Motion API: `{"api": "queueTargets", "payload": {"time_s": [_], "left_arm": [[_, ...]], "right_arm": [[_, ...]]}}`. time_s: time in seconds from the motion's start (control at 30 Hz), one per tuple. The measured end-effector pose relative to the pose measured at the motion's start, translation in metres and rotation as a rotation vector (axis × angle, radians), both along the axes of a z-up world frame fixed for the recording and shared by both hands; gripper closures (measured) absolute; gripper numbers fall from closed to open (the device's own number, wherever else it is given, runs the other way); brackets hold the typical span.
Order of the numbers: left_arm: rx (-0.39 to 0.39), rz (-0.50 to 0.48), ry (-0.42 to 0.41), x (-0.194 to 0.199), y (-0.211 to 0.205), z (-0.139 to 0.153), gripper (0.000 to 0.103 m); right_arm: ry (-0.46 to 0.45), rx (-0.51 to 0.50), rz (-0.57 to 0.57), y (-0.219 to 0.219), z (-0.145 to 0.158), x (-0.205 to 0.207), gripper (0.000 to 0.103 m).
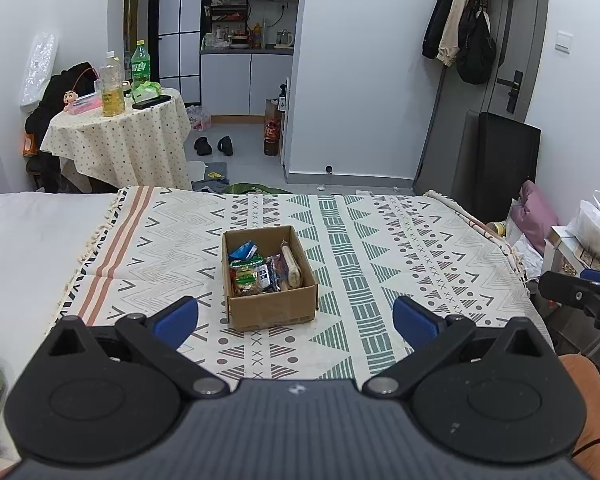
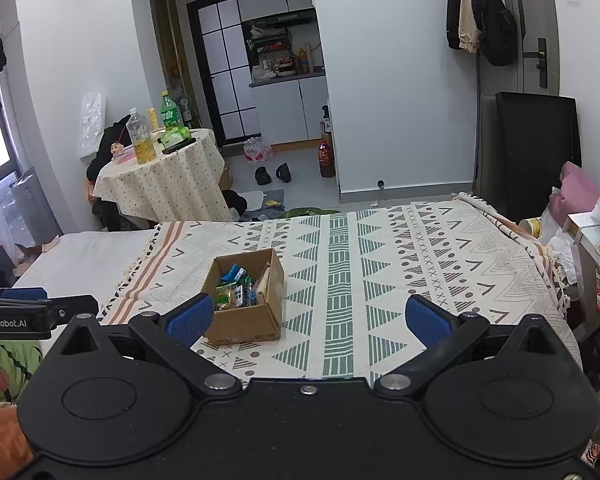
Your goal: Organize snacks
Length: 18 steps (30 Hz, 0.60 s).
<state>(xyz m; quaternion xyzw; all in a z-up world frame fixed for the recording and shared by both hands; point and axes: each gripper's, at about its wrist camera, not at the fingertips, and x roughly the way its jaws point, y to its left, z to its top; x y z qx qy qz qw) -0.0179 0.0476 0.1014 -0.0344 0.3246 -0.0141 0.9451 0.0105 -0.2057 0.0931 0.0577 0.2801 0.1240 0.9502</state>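
Plenty of room from where I'm driving. The patterned blanket (image 1: 380, 240) covers most of the bed (image 1: 32, 232), with its fringed left edge lying over bare white sheet and its right edge dropping off toward clutter by the wall. The cardboard box (image 1: 270, 312) sits alone near the middle of the blanket, nothing touching its sides, open cloth all round.

My left gripper (image 1: 296, 316) is spread wide with nothing in it, blue pads either side of the box's near wall but short of it. The right gripper (image 2: 320, 316) is just as wide and also empty, the box just past its left pad.

The box is open-topped, with snack packets (image 1: 256, 272) jumbled inside: blue, green, dark wrappers, and a pale long one against the right wall.
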Motion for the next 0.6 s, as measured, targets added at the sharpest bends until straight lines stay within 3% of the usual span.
{"api": "queueTargets", "payload": {"time_s": [0.6], "left_arm": [[-0.011,0.007,0.011,-0.0018,0.0059,-0.0045,0.000]], "right_arm": [[0.010,-0.004,0.008,0.0030,-0.0030,-0.0011,0.000]]}}
